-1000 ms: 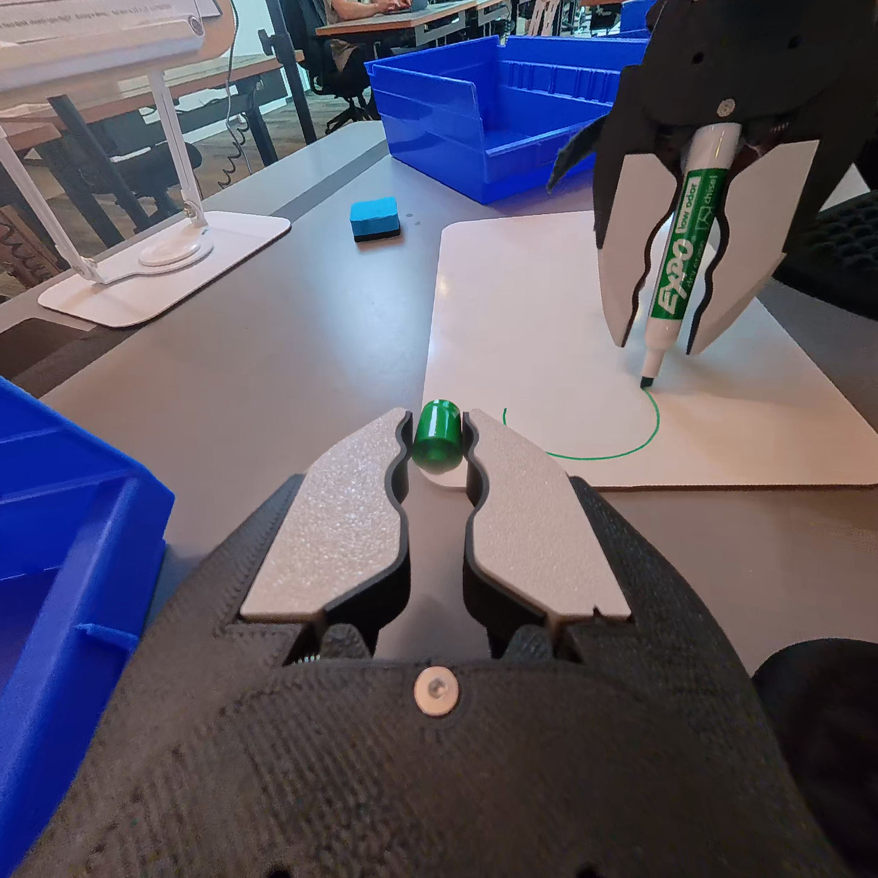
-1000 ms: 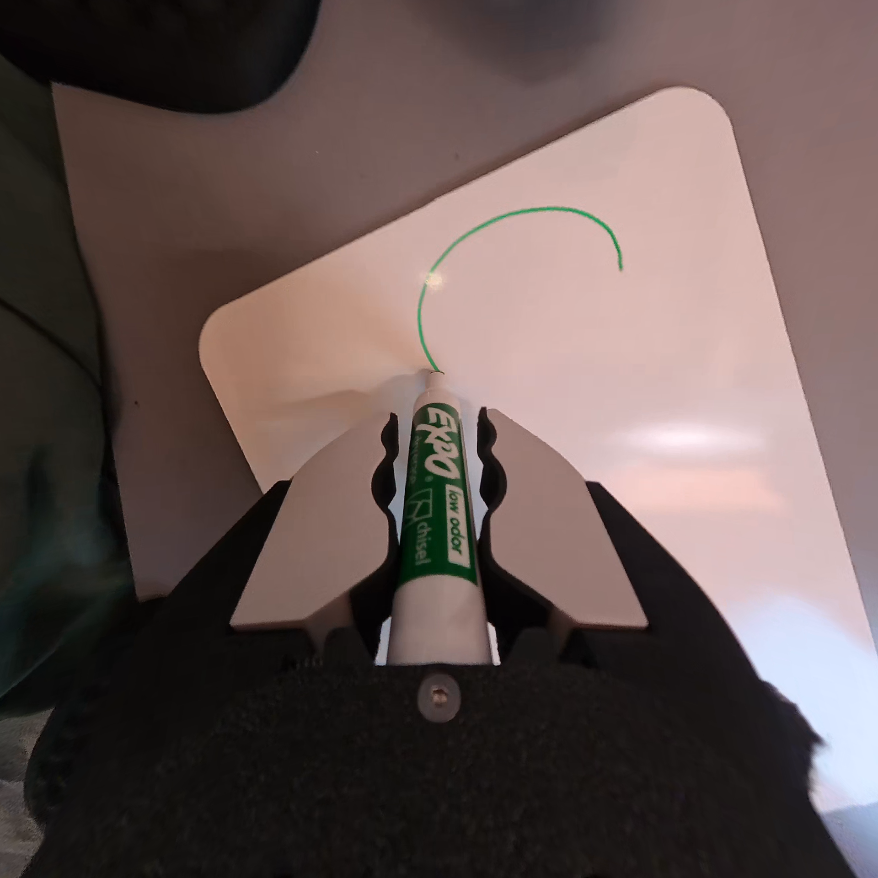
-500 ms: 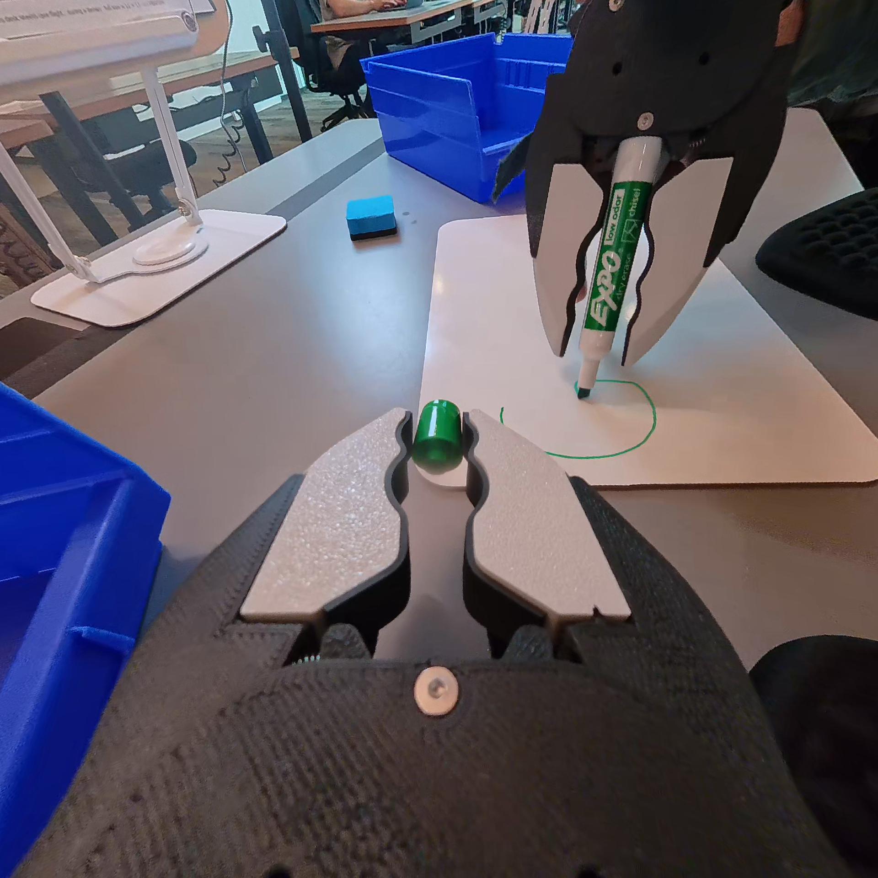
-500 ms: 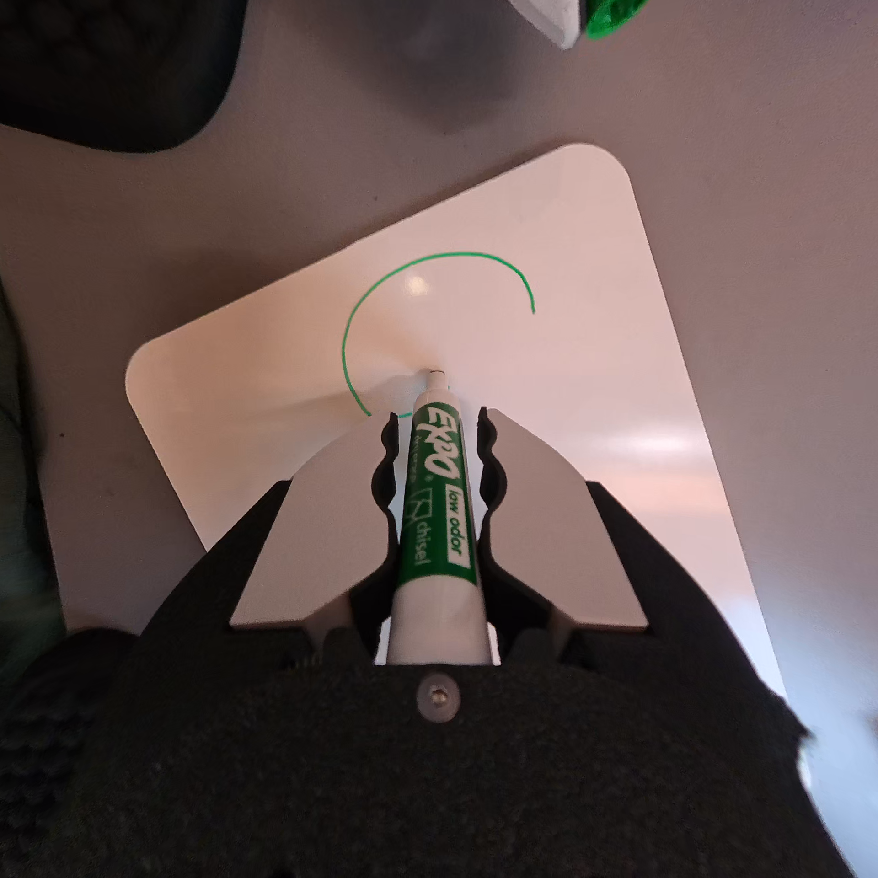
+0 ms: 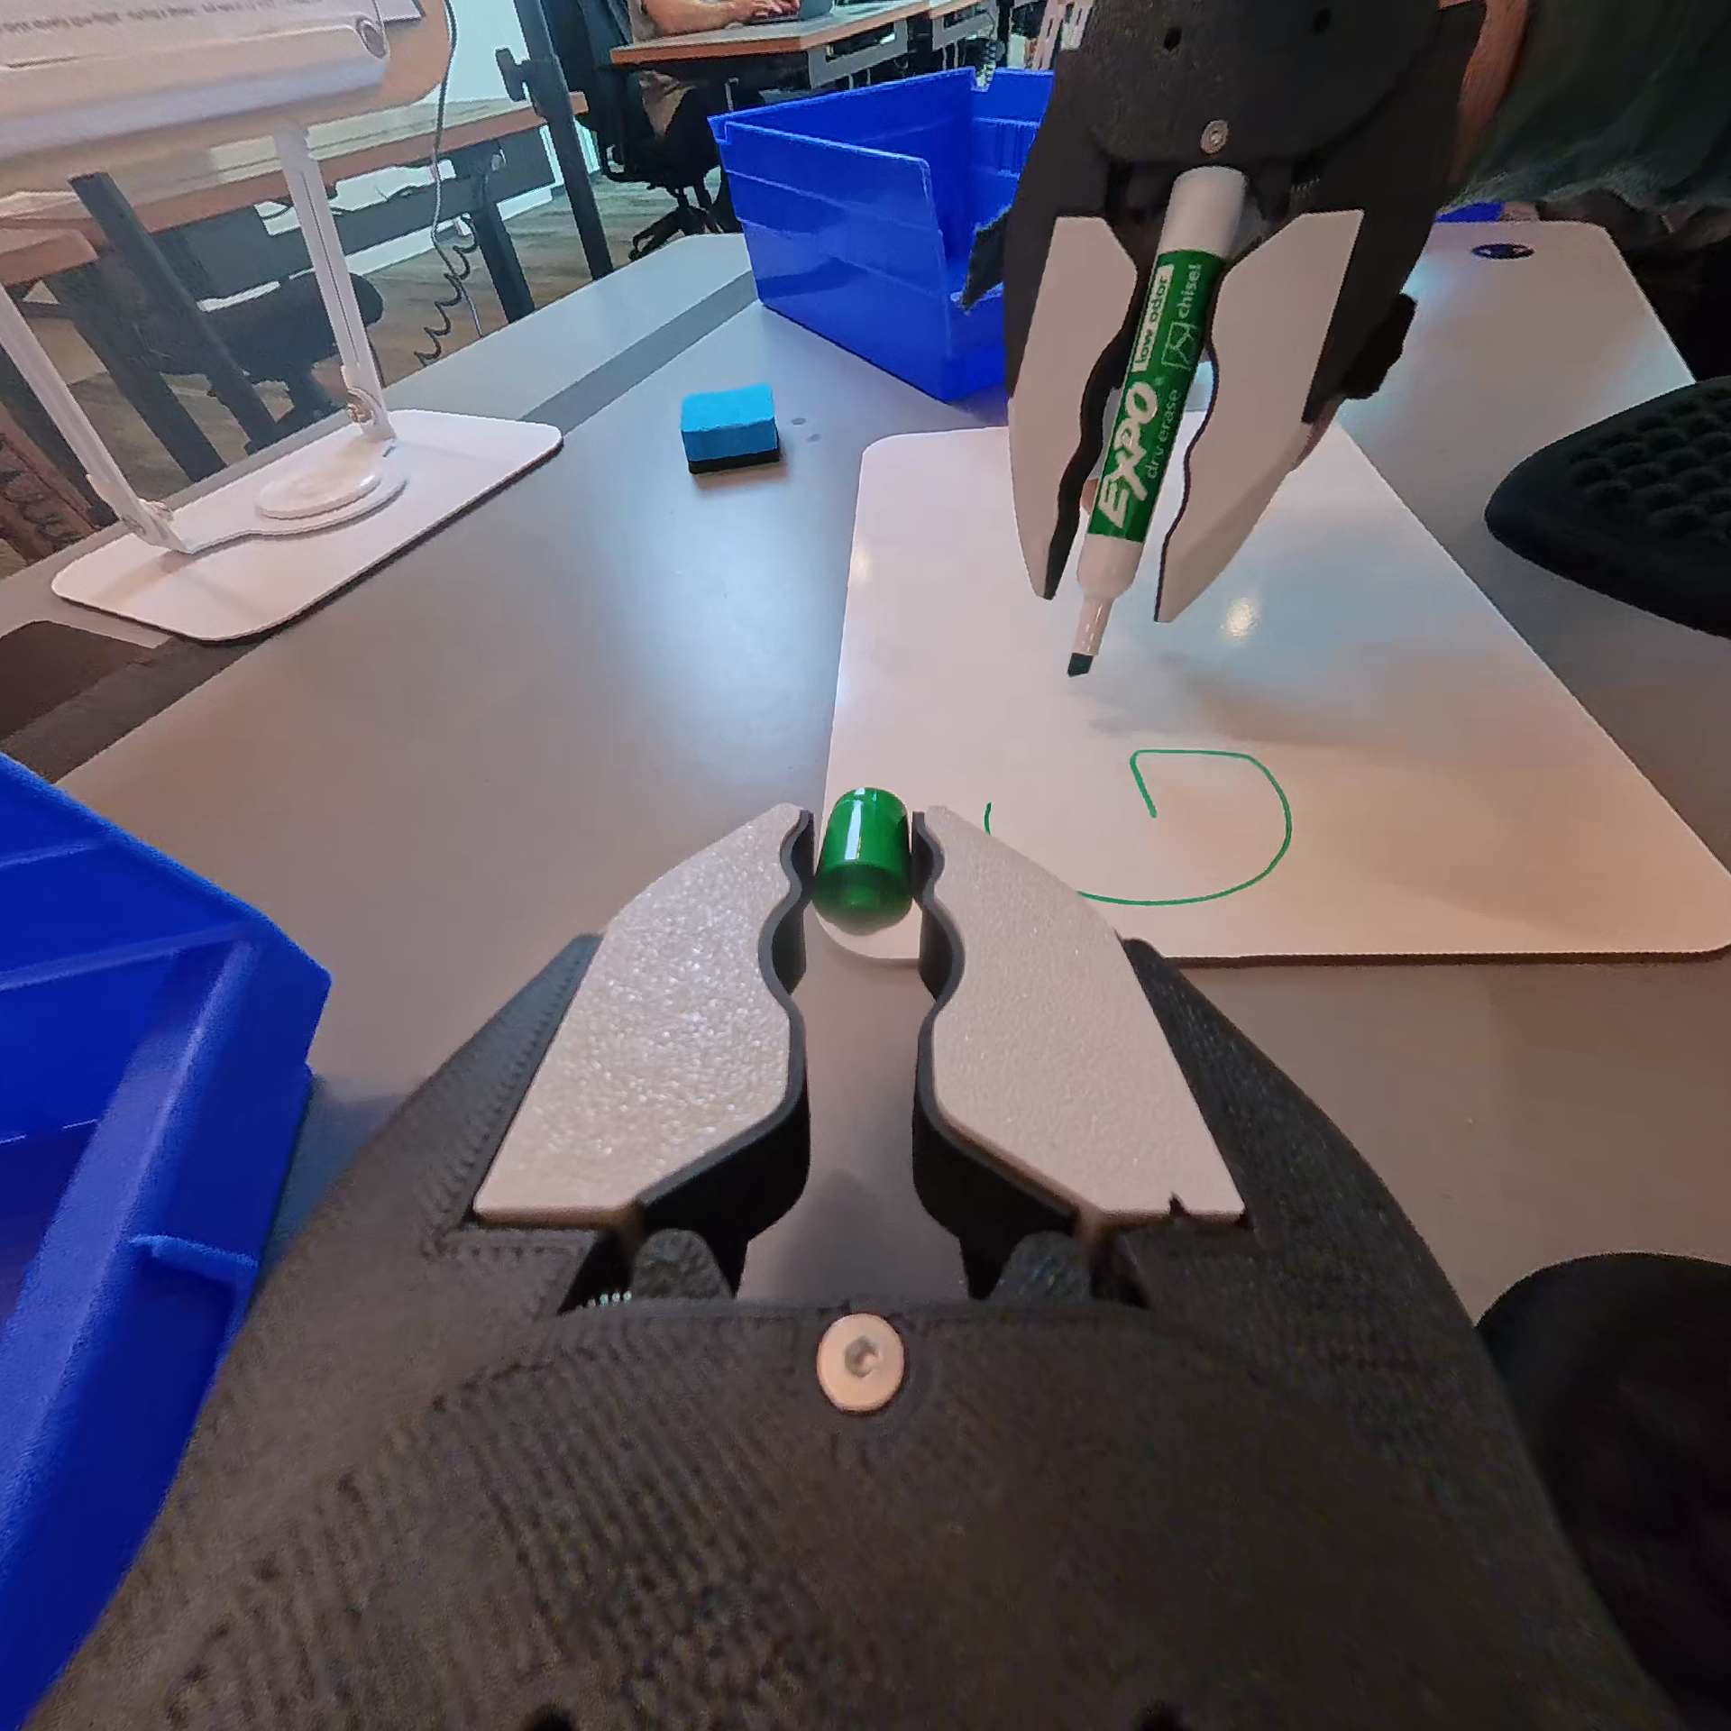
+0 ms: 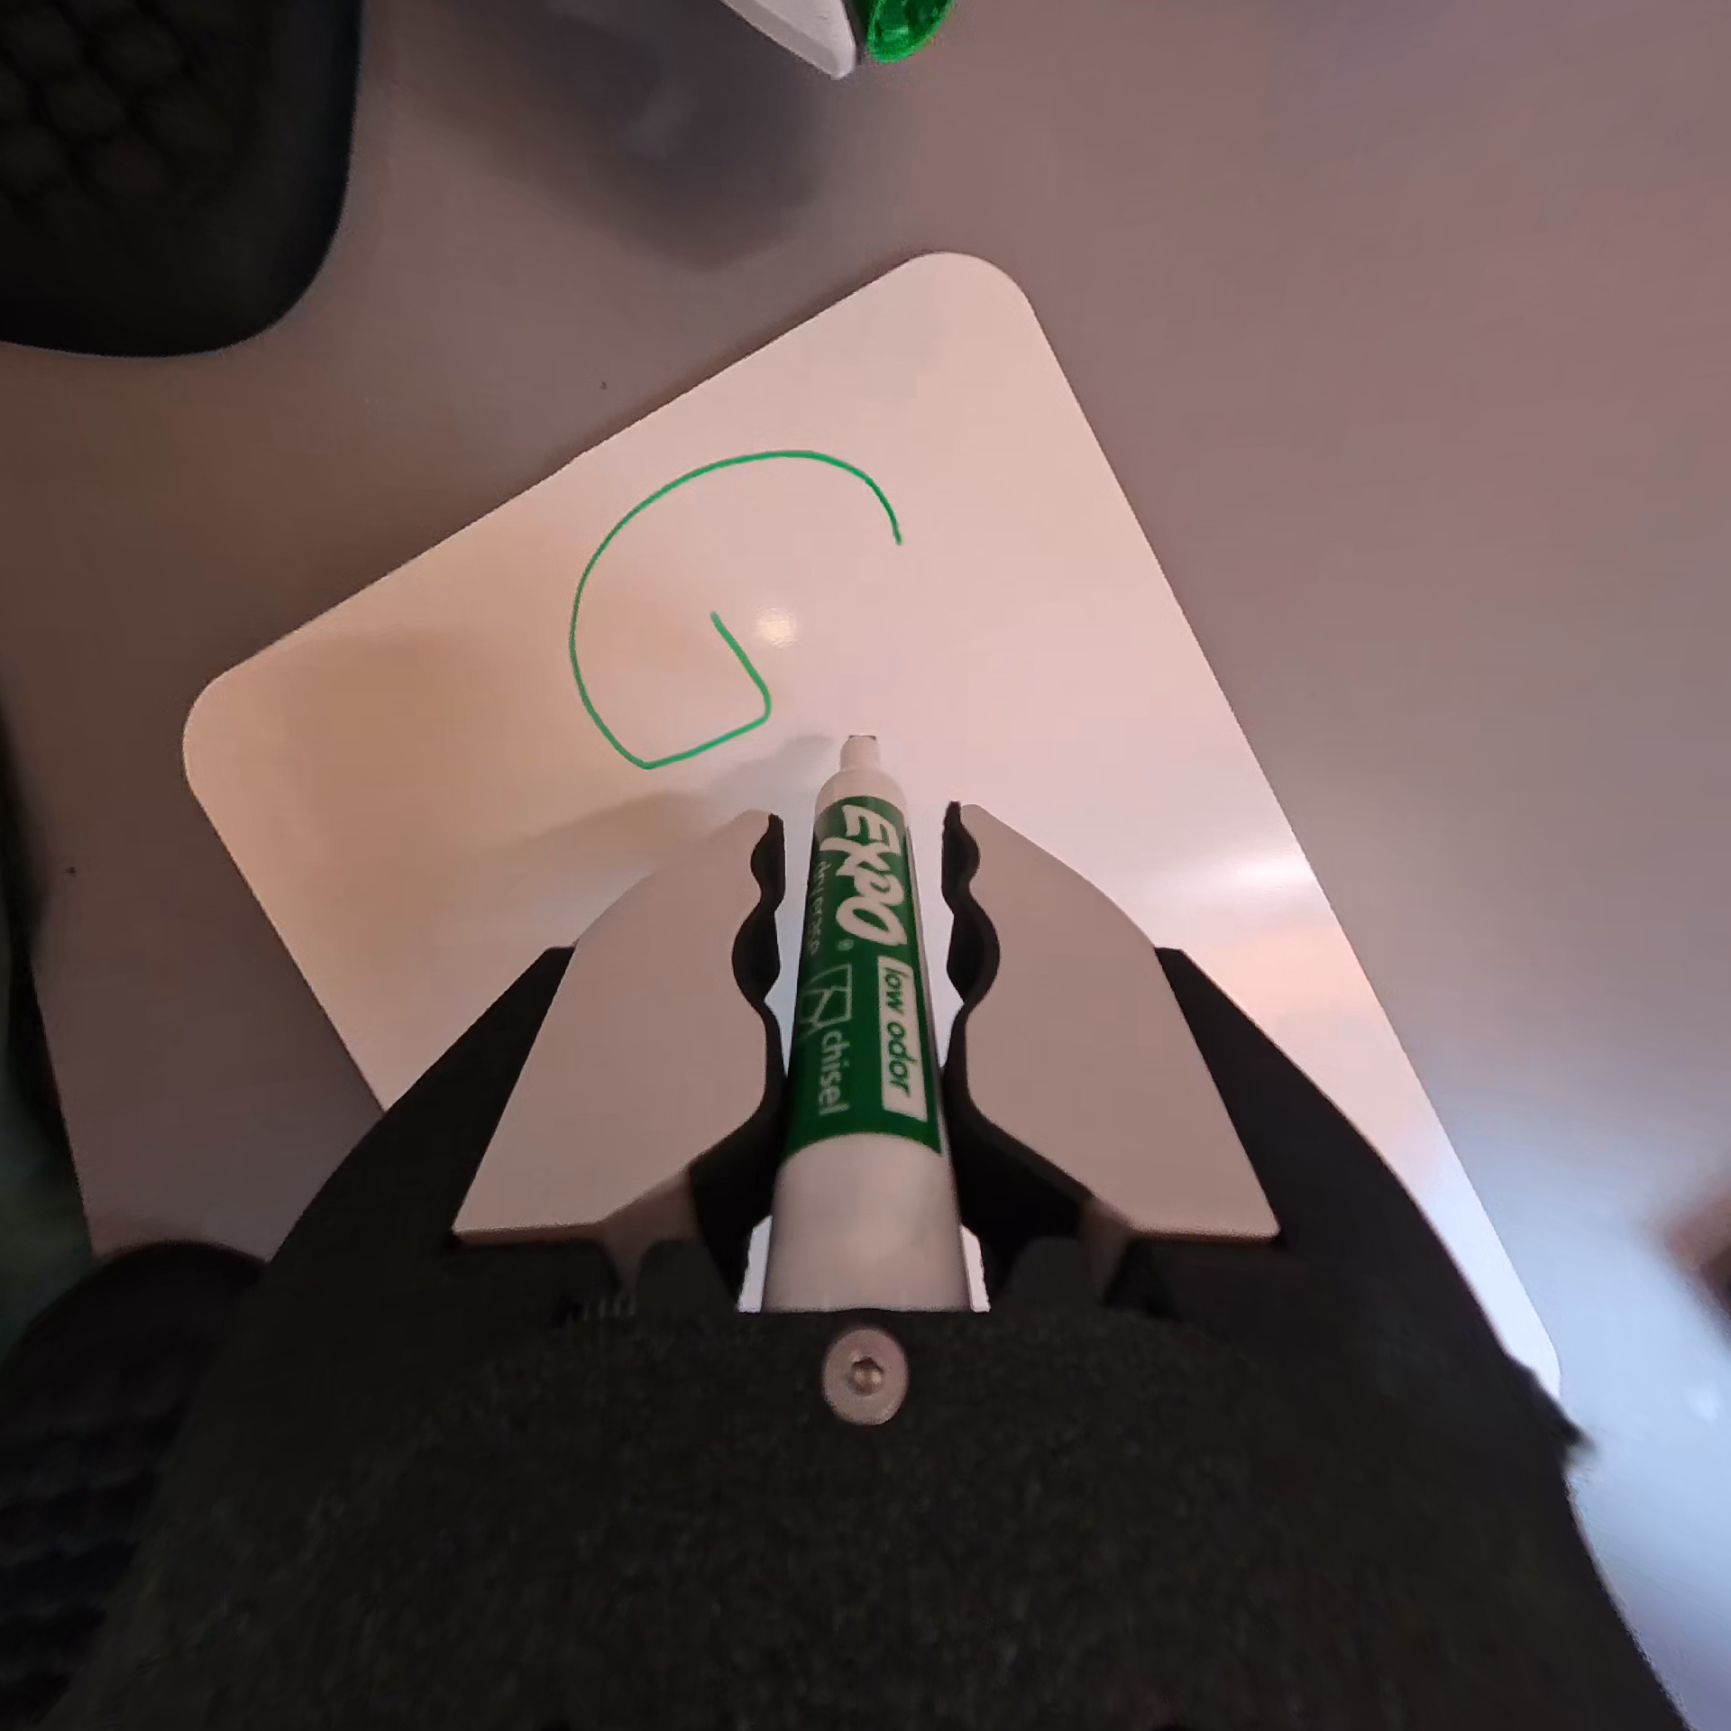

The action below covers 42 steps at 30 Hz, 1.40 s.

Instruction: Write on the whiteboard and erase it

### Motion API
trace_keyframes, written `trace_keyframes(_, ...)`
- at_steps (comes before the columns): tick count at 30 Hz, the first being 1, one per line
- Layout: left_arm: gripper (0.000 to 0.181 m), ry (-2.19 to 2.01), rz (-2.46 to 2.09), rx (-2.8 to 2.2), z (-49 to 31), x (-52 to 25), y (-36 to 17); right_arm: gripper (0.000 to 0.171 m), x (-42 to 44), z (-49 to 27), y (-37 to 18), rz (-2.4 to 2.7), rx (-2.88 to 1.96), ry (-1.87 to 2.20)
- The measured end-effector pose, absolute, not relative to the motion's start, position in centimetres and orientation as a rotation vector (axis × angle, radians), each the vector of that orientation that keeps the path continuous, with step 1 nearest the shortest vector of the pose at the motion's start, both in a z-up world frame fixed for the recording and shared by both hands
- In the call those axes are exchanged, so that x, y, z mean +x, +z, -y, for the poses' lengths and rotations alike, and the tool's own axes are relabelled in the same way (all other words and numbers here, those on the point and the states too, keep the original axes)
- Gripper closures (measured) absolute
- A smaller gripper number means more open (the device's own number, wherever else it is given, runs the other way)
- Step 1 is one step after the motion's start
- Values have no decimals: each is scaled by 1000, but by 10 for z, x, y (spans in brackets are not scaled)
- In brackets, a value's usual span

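Two grippers: both are being kept clamped on something.
Left gripper (image 5: 862, 866): the green cap (image 5: 862, 857) is being pinched beside the whiteboard (image 5: 1405, 674).
Right gripper (image 6: 857, 824): the marker (image 6: 862, 1012) is being held, tip just off the board, near the green curve (image 6: 656, 609).
Eraser (image 5: 731, 426): is being left on the table (image 5: 515, 702).

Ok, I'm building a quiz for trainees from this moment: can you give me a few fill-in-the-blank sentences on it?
1. The right tongs grip a green ____.
2. The left tongs are shut on the marker's green ____.
3. The green line is drawn on the ____.
4. The blue eraser lies on the grey ____, off the board.

Missing words: marker; cap; whiteboard; table
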State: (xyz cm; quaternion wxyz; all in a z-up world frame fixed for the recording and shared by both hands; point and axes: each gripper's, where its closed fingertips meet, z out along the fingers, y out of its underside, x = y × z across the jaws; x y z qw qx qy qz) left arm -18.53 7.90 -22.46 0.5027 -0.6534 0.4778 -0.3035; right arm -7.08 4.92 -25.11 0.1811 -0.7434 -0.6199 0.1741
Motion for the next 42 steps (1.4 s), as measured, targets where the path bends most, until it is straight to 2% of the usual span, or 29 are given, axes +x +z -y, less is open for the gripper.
trace_keyframes(17, 162, -734, -1157, -1588, -79, -186, -226, 138, -86, -75, -258, 1759, -2087, 481)
trace_keyframes(42, 161, -734, -1178, -1590, -77, -184, -228, 138, -83, -67, -266, 1818, -2108, 438)
